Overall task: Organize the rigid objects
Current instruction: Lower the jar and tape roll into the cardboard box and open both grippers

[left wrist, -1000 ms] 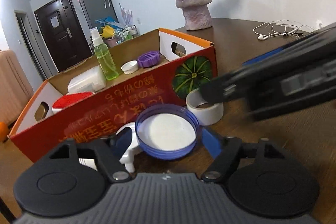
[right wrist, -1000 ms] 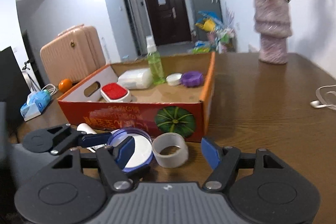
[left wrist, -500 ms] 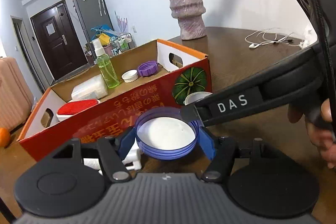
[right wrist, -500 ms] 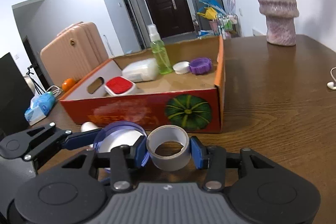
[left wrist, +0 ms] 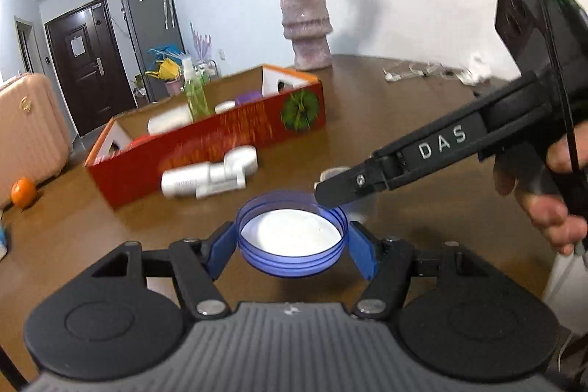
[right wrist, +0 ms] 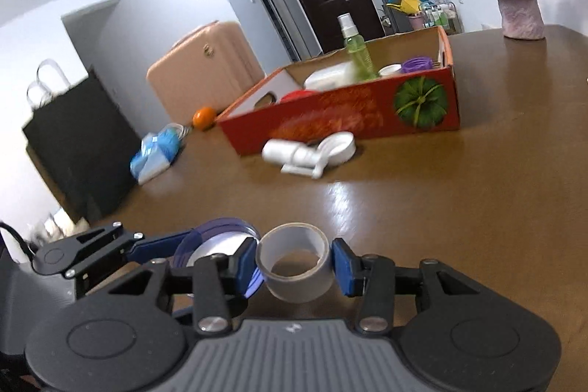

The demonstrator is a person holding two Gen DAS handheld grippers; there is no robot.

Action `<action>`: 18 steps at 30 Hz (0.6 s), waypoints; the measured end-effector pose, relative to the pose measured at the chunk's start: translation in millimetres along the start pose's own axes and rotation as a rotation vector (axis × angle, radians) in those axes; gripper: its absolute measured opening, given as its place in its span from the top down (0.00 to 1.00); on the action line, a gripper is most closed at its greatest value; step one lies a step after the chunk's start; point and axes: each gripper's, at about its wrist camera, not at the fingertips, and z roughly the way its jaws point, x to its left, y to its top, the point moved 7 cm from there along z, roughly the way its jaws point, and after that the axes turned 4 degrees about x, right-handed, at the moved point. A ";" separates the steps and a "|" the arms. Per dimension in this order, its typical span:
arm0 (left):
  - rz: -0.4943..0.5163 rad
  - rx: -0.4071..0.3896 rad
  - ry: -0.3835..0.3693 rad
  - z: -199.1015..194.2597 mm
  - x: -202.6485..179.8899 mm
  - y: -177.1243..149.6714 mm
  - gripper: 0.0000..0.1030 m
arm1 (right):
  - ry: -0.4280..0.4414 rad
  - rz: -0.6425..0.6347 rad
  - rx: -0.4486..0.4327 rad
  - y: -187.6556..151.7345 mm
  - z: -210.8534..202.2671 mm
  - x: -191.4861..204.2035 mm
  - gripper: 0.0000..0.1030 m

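Observation:
My left gripper [left wrist: 292, 245] is shut on a blue-rimmed round lid [left wrist: 292, 236] with a white inside, held above the brown table [left wrist: 386, 120]. My right gripper [right wrist: 294, 261] is shut on a grey roll of tape [right wrist: 296, 265], also lifted off the table. In the left wrist view the right gripper's black finger [left wrist: 367, 177] crosses just over the lid from the right, hiding most of the tape. In the right wrist view the left gripper and its lid [right wrist: 217, 237] sit close by on the left. The red cardboard box [right wrist: 349, 118] stands farther back.
A white pump bottle [right wrist: 294, 153] and a white lid [right wrist: 338, 146] lie before the box. Inside it are a green spray bottle [right wrist: 358, 50], a purple lid [right wrist: 420, 63] and white containers. A vase [left wrist: 305, 28], cables [left wrist: 433, 72], a blue packet [right wrist: 158, 149] and a black bag [right wrist: 81, 142] surround the area.
Both grippers have pulled back from the box, carrying the lid and the tape with them. The right gripper closed on the tape and lifted it. The white pump bottle stays by the box.

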 end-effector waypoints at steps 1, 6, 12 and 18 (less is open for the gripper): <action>-0.003 0.012 0.005 -4.5 0.1 -9.0 0.36 | -0.012 -0.008 0.005 -6.3 -2.3 4.4 0.58; -0.092 0.062 0.027 -16.9 16.1 -44.1 0.36 | -0.165 -0.091 0.006 -24.1 -8.1 17.9 0.58; -0.161 0.066 0.023 -27.2 27.0 -63.7 0.34 | -0.286 -0.240 0.026 -45.6 -4.6 37.2 0.59; -0.197 0.074 0.021 -24.9 32.2 -65.7 0.27 | -0.323 -0.293 0.032 -52.8 -2.2 45.5 0.59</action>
